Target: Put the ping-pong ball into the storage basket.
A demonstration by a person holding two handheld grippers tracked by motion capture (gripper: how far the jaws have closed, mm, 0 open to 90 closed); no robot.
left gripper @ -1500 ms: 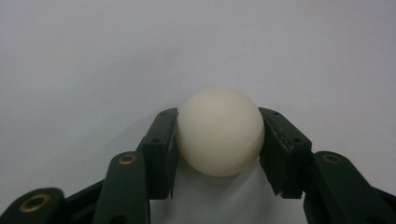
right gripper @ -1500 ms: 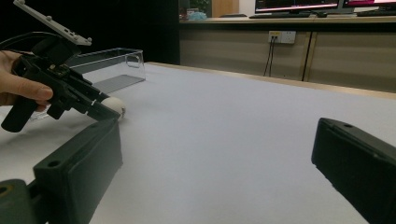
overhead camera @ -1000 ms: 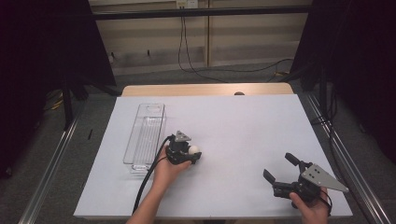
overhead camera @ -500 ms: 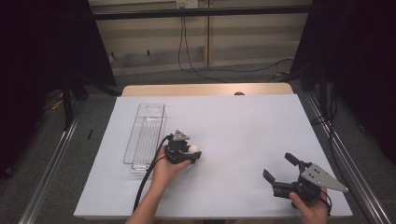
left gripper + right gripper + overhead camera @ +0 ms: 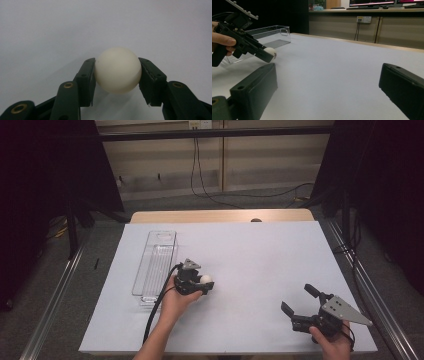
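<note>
A small white ball (image 5: pixel 117 70) sits between the two black jaws of my left gripper (image 5: pixel 117 80), which is shut on it just above the white table. From above, the same left gripper (image 5: pixel 202 285) holds the ball (image 5: pixel 206 279) right of a clear plastic tray (image 5: pixel 155 262). In the right gripper view the ball (image 5: pixel 270 52) and the left gripper show at far left. My right gripper (image 5: pixel 300 301) is open near the table's front right, nothing between its jaws.
The long clear tray (image 5: pixel 265 37) stands lengthwise on the left part of the white table sheet (image 5: pixel 260 250). A black cable (image 5: pixel 157 307) trails from the left gripper toward the front edge. Metal rails run along both table sides.
</note>
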